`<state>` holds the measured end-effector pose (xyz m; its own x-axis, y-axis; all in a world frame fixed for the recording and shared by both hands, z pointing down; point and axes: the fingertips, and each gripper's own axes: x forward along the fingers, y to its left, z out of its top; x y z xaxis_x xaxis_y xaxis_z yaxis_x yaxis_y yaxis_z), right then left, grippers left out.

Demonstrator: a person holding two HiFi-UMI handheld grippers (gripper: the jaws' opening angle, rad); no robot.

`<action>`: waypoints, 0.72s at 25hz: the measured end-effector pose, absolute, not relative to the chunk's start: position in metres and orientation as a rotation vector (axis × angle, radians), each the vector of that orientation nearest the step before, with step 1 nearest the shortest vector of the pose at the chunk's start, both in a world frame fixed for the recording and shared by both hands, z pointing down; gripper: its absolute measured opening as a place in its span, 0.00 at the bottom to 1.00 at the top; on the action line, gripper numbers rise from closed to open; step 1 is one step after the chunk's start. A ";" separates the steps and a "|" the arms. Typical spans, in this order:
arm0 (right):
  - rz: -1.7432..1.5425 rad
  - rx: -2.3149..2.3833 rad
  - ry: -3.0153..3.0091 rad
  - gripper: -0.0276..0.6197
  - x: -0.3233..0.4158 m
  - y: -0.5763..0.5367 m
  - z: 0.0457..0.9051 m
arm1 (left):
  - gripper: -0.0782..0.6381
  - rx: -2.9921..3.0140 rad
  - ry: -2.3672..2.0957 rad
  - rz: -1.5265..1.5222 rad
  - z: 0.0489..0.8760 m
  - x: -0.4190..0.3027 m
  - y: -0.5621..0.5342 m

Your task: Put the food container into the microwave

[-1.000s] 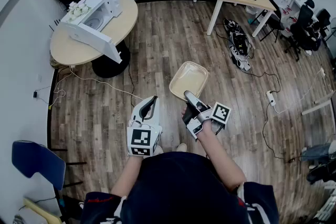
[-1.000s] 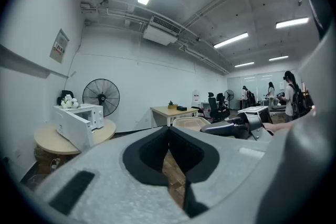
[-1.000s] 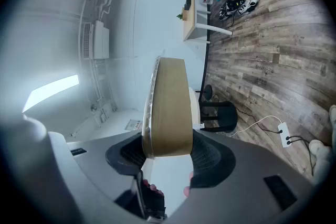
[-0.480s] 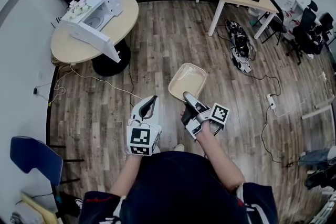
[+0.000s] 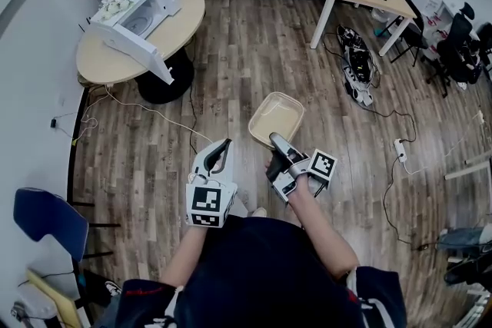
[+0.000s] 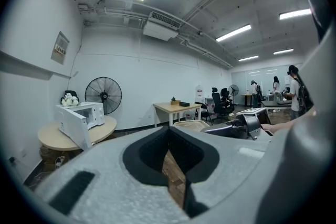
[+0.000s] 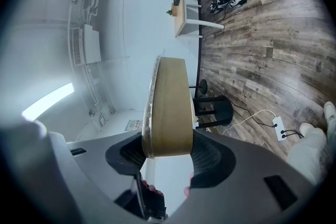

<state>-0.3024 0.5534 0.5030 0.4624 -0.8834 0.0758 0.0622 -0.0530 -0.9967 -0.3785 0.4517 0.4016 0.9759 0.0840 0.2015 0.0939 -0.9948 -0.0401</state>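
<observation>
1. Head view: your right claw (image 5: 278, 140) is closed on the near edge of the food container (image 5: 278, 115). It holds this beige container in the air above the wooden floor (image 5: 231, 65). Your left claw (image 5: 223, 148) is just beside it, on the left, with the jaws together and nothing between them. The microwave (image 5: 142, 15) stands on the round tabletop (image 5: 108, 69) at the upper left. Its door hangs open, and it is well apart from the container.
2. Left gripper view: the jaws meet at their tips, and in the narrow gap behind the tips you see only the floor. The microwave is far at the left with the door open. The container shows to the right of the middle, beside the right claw.
3. Right gripper view: you see the container edge-on between the jaws. One pad presses on each side of it, so the grip is firm.
</observation>
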 end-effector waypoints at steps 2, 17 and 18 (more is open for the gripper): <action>-0.926 -1.413 0.780 0.39 -0.299 0.553 0.505 | 0.13 -3.070 -0.136 -0.319 0.403 -0.374 0.451; -0.957 -1.395 0.775 0.39 -0.198 0.509 0.515 | 0.13 -3.081 -0.087 -0.327 0.412 -0.276 0.404; -0.960 -1.395 0.777 0.39 -0.189 0.502 0.514 | 0.13 -3.084 -0.084 -0.331 0.412 -0.266 0.398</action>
